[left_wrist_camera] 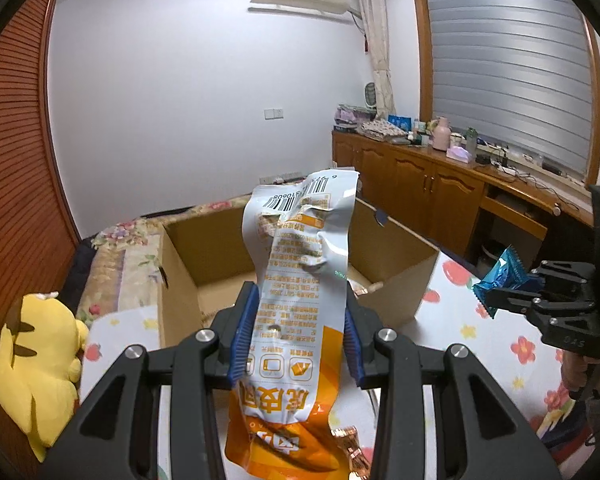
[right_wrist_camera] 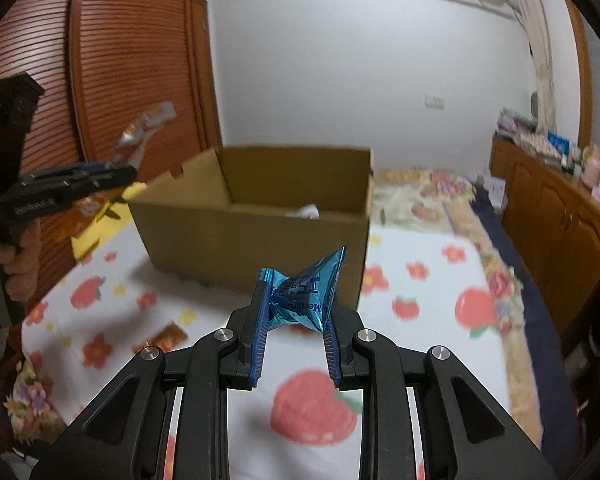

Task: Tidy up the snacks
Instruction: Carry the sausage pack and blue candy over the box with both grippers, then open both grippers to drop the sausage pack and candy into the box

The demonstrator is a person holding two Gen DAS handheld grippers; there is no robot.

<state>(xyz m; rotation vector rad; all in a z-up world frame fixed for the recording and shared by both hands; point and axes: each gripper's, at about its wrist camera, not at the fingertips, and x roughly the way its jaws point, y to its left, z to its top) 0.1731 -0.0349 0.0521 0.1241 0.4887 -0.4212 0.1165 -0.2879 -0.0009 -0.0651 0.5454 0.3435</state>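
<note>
— Yellow plush toy (left_wrist_camera: 36, 364) at the far left of the left wrist view, lying at the edge of the bed. What sits beside it?

— An open cardboard box (left_wrist_camera: 180, 280) standing on the strawberry-print sheet (left_wrist_camera: 480, 320). In front of it the left gripper (left_wrist_camera: 298, 336) is closed part-way on a long snack packet (left_wrist_camera: 300, 280), white and orange with a barcode near its top end. The blue pads (left_wrist_camera: 242, 344) press the packet's two sides around its middle, and the packet stands up over the box's near wall while its orange end hangs down between the gripper's arms.

— And further right?

— A wooden sideboard (left_wrist_camera: 420, 184) under the window blind, cluttered with bottles and small items. At the right edge the right gripper (left_wrist_camera: 496, 300) comes in side-on, holding a small blue foil candy (left_wrist_camera: 500, 276) near the box's right corner.

— What does the right wrist view give, from the left?

— A hand (right_wrist_camera: 20, 260) holding the left gripper (right_wrist_camera: 128, 174) beside a wooden louvred wardrobe (right_wrist_camera: 132, 64), the packet (right_wrist_camera: 140, 132) blurred above its tips. Then the box (right_wrist_camera: 252, 240), with something pale inside — too blurred to name. A small orange wrapper (right_wrist_camera: 166, 338) lies on the sheet (right_wrist_camera: 420, 248) in front of it.

— And the right gripper (right_wrist_camera: 296, 320) itself?

— Narrowly open, its pads (right_wrist_camera: 260, 320) pinching the crumpled blue candy (right_wrist_camera: 300, 296) at the fingertips, above the sheet and just short of the box's near wall.
</note>
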